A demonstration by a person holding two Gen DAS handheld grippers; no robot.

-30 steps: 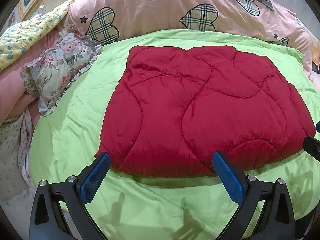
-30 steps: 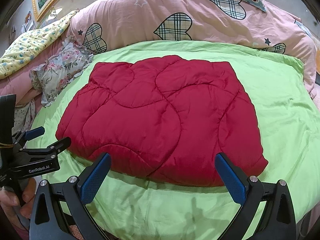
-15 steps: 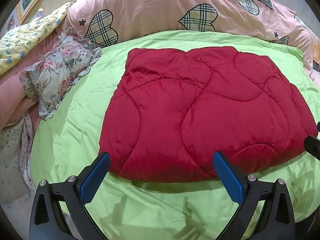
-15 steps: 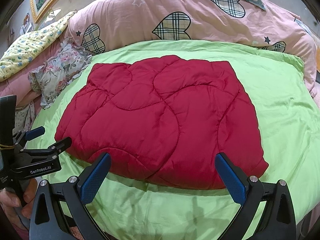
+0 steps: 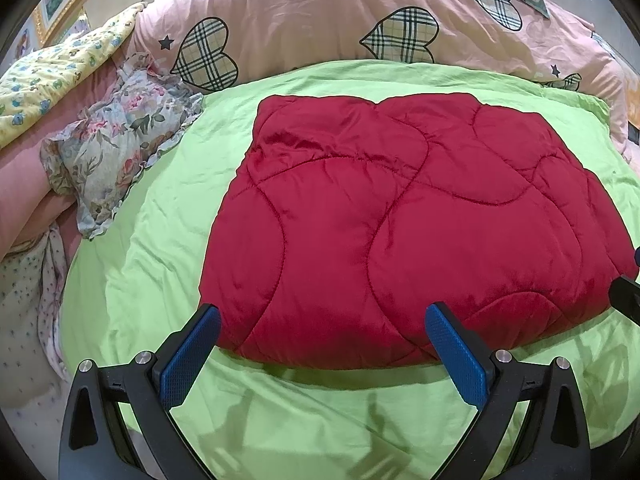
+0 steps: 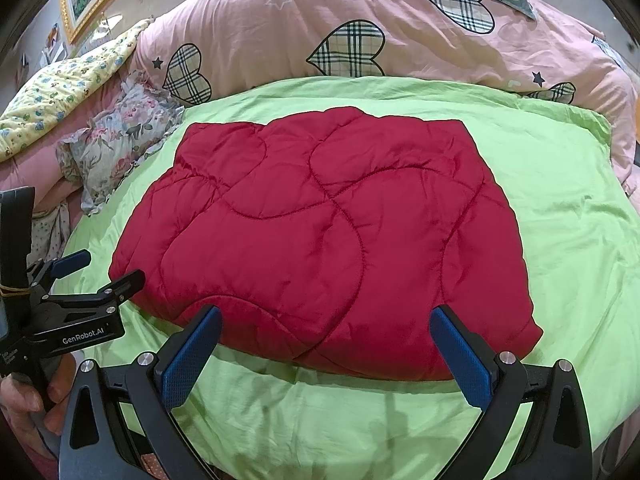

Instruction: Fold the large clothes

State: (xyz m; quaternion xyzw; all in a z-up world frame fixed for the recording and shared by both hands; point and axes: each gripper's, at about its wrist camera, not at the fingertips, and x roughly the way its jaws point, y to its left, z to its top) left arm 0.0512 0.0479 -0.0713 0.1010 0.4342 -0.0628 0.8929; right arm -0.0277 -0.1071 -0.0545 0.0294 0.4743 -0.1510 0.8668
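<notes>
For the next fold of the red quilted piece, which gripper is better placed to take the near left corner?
Probably the left gripper. It is open, and the near left corner of the red quilted piece lies just beyond its left finger. The right gripper, also open, faces the right half.

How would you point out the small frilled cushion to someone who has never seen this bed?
Find the green sheet under the red quilted garment. At its left edge lies the floral cushion: ruffled trim, unlike the pink heart-print duvet behind.

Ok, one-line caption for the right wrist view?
Open right gripper hovers at the near edge of a folded red quilt on a green sheet.
</notes>
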